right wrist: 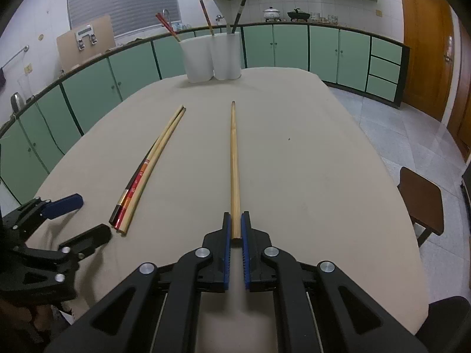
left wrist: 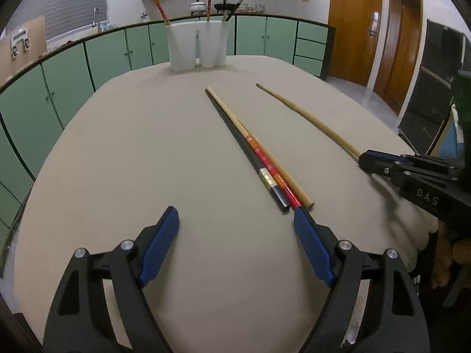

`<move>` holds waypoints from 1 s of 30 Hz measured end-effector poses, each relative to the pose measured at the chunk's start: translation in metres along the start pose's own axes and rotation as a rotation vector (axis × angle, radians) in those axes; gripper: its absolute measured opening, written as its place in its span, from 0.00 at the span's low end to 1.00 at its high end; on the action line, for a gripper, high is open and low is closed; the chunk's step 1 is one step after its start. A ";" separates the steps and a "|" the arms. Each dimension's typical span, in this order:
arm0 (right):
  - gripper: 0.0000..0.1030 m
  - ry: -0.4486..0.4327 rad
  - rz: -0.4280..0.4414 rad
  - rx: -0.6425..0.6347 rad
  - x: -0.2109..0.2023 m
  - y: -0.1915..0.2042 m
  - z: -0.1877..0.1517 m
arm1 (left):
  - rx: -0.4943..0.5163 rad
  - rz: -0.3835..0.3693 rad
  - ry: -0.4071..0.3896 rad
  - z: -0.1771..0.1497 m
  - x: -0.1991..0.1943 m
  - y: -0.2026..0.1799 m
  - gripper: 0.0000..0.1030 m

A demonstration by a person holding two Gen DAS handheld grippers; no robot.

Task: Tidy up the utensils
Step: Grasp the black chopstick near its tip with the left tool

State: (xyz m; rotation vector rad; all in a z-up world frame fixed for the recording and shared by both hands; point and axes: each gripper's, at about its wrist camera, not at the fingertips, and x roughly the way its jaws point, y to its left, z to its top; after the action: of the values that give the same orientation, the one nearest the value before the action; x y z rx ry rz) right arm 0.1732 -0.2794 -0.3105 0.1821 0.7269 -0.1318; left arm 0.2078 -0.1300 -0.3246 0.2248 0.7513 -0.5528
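A lone bamboo chopstick [right wrist: 234,164] lies on the beige table, and my right gripper [right wrist: 235,220] is shut on its near end; this also shows in the left wrist view [left wrist: 306,119]. A bundle of three chopsticks, black, red-patterned and plain wood [left wrist: 256,153], lies left of it, also seen in the right wrist view [right wrist: 147,167]. My left gripper [left wrist: 237,216] is open and empty, its right fingertip touching the bundle's near end. Two white holder cups [left wrist: 197,44] with several chopsticks stand at the table's far edge, also in the right wrist view [right wrist: 210,57].
The beige table [left wrist: 147,147] fills the foreground. Green cabinets [right wrist: 294,47] run behind it. A dark wooden stool [right wrist: 421,203] stands on the tiled floor to the right. Wooden doors [left wrist: 353,26] are at far right.
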 end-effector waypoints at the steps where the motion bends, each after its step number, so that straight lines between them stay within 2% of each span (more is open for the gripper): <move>1: 0.07 -0.001 0.001 0.001 0.000 0.000 0.000 | 0.001 0.001 0.002 0.001 0.001 -0.001 0.76; 8: 0.07 -0.005 0.003 -0.011 -0.001 0.001 -0.003 | -0.013 0.026 0.000 0.003 0.003 -0.002 0.77; 15: 0.07 -0.007 0.000 -0.015 -0.002 0.001 -0.004 | -0.088 0.069 0.012 0.002 -0.001 0.019 0.76; 24: 0.09 -0.008 0.006 -0.035 0.001 0.008 -0.002 | -0.058 0.057 0.008 0.009 0.006 0.009 0.74; 26: 0.10 -0.011 0.002 -0.043 0.003 0.010 -0.001 | -0.067 0.061 0.002 0.011 0.007 0.009 0.65; 27: 0.10 -0.012 0.001 -0.045 0.004 0.011 -0.001 | -0.076 0.069 -0.005 0.011 0.007 0.011 0.57; 29: 0.10 -0.015 -0.002 -0.047 0.005 0.013 0.000 | -0.101 0.091 -0.017 0.011 0.007 0.015 0.38; 30: 0.09 -0.017 -0.013 -0.045 0.005 0.014 0.000 | -0.134 0.124 -0.024 0.010 0.006 0.020 0.20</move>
State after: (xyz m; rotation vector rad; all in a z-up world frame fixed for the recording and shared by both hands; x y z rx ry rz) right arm 0.1799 -0.2665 -0.3123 0.1333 0.7135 -0.1297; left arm 0.2283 -0.1196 -0.3212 0.1388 0.7429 -0.3855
